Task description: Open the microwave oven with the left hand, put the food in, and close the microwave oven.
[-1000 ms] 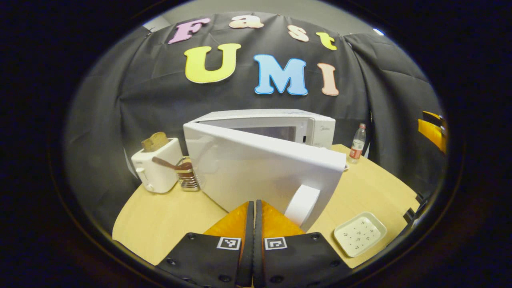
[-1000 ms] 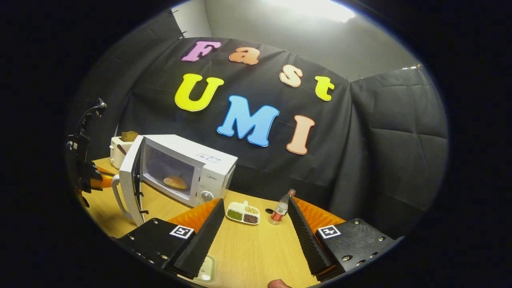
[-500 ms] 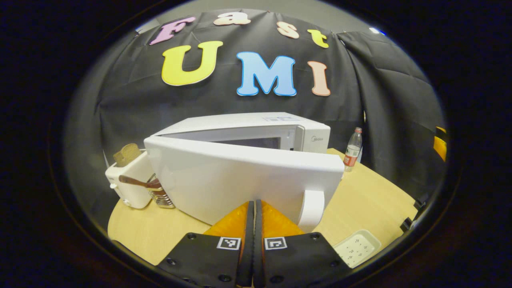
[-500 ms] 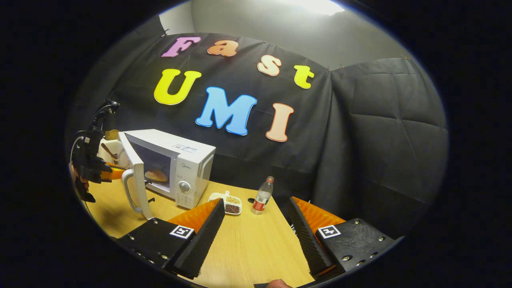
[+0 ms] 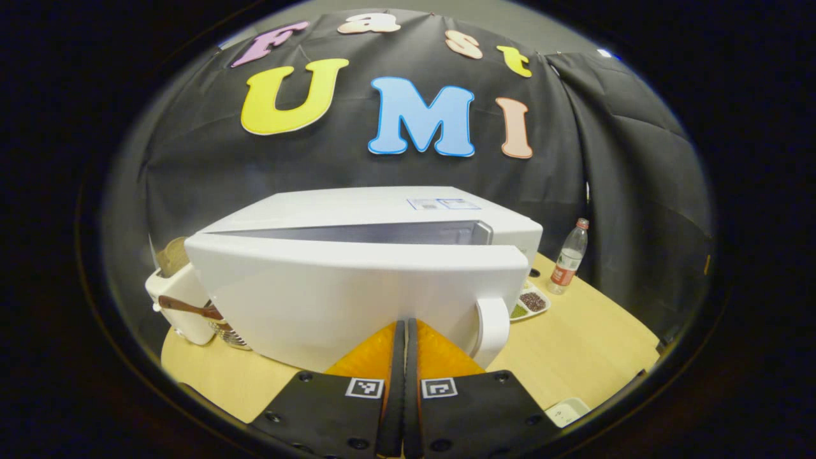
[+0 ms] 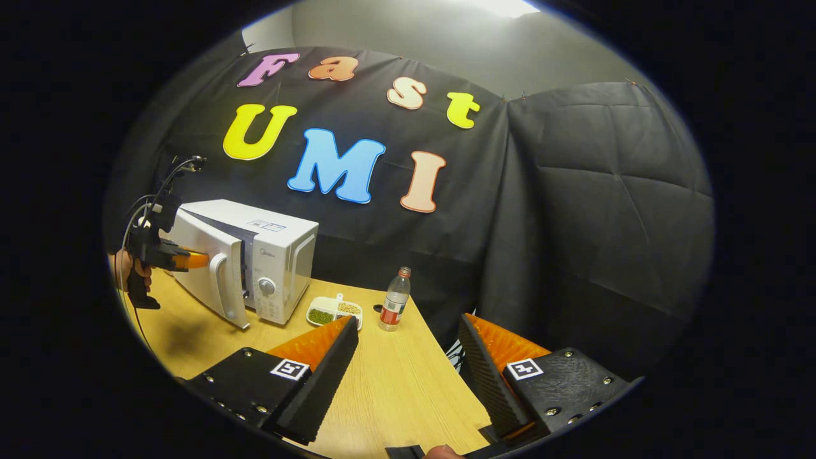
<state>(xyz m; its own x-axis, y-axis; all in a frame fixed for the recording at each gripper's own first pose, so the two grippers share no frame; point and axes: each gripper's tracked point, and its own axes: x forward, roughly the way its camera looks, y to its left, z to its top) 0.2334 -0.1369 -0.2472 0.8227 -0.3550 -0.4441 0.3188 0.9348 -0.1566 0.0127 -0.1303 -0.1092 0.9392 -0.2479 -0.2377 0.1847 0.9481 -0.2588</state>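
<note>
The white microwave stands on the wooden table with its door only a narrow gap from shut. My left gripper is shut with nothing held, its tips pressed flat against the door's outer face, just left of the door handle. In the right gripper view the microwave sits at the left, with the left gripper and the hand holding it against the door. My right gripper hangs open and empty over the table, well away from the oven. The door hides the food.
A toaster with bread and a utensil rack stand left of the microwave. A divided dish of beans and a plastic bottle sit to its right. A white tray lies near the table's front edge.
The left gripper has pushed the door from about half open to nearly shut, hiding the food. The right gripper has swung right, away from the microwave, and stays open.
</note>
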